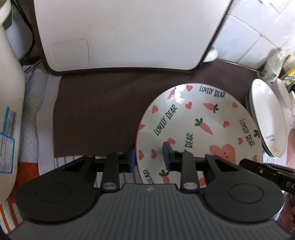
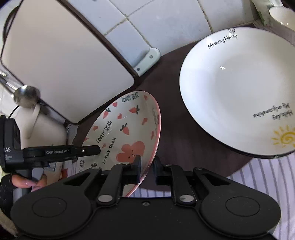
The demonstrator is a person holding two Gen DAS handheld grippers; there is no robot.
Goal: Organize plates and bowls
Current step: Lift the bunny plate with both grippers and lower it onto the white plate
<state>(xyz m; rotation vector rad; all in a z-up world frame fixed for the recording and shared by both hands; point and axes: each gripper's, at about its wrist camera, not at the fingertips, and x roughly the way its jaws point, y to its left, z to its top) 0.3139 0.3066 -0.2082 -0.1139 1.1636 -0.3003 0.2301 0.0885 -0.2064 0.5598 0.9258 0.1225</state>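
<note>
Two "LOVELY BEAR" plate (image 1: 199,125) prints

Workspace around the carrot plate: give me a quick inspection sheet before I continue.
Surface: brown mat over striped cloth.
Job's things: carrot plate, apparently tilted; white sun plate flat beside it.
Clutter: spoon, white jug, mug.
Grippers: right gripper shut on the carrot plate's rim; left gripper straddles the opposite rim, pads not clamped.
Cables: black cable beside the jug.
Surroundings: white board against tiled wall.
</note>
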